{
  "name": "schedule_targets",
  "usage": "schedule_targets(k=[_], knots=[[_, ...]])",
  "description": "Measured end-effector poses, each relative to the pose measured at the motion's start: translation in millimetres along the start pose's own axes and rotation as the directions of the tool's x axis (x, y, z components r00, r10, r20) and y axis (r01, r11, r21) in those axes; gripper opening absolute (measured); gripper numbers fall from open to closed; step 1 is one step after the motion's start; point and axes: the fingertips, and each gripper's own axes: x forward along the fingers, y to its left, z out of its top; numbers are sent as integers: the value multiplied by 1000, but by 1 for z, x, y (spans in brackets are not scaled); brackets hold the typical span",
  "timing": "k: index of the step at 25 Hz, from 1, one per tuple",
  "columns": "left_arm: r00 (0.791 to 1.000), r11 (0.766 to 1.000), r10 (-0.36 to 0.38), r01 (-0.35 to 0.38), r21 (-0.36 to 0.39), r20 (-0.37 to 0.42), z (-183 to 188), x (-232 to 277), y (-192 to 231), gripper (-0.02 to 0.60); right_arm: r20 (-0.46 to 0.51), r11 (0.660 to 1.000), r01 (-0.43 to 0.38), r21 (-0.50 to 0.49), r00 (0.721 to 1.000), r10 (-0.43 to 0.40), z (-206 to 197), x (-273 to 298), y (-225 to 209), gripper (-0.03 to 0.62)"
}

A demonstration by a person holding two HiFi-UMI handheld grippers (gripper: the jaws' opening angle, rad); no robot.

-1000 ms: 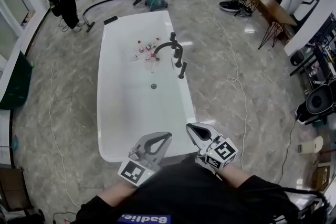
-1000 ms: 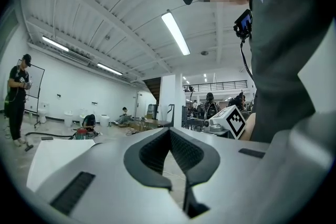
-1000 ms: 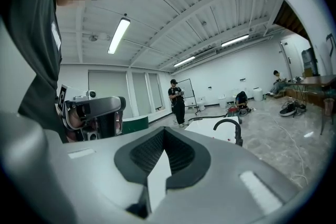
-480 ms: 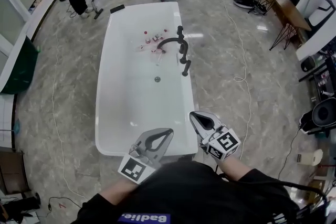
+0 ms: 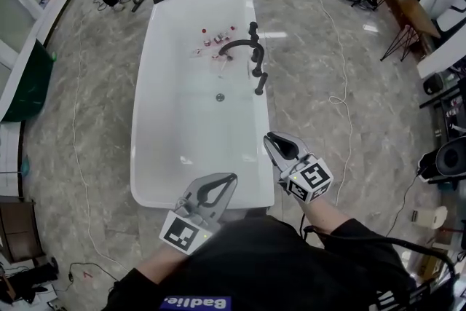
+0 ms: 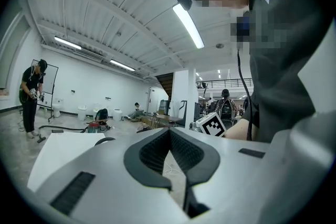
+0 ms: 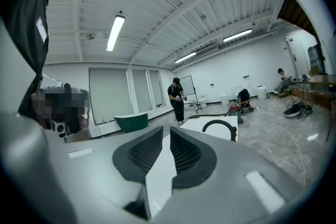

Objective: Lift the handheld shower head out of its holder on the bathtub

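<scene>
Both grippers have pushed forward to the near end of the bathtub [image 5: 137, 156] since a second ago, the right gripper [image 5: 270, 137] further than the left gripper [image 5: 231, 178]. Only the head view shows the shower head [image 5: 261, 82]: it stands upright in its holder on the tub's rim, well ahead of the right jaws and far from the left ones, with the black faucet [image 5: 234, 46] just beyond it and small bottles [image 5: 213, 40] lying in the tub. From the right gripper view, only the faucet's arc rises past the jaws, over the white tub, with a person [image 7: 177, 97] standing further back; whether the shower head shows there I cannot tell. The left gripper view adds the right gripper's marker cube [image 6: 212, 124], off to the right of its own jaws. Left jaws are clenched tip to tip on nothing. Right jaws are opening, a narrow slot between the pads, nothing held or touched.
</scene>
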Motion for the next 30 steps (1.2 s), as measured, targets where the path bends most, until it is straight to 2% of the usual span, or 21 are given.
schedule_targets(k=[13, 24, 30], knots=[[999, 999, 33, -33, 13, -31, -5, 1, 21, 5, -74, 998, 61, -3, 995, -61, -34, 45, -64, 67], [998, 999, 45, -47, -21, -49, -16, 6, 34, 5, -131, 989, 148, -25, 980, -150, -62, 92, -138, 127], [997, 997, 56, -59, -44, -61, -24, 10, 44, 5, -168, 985, 167, -44, 971, -172, -80, 121, -174, 155]])
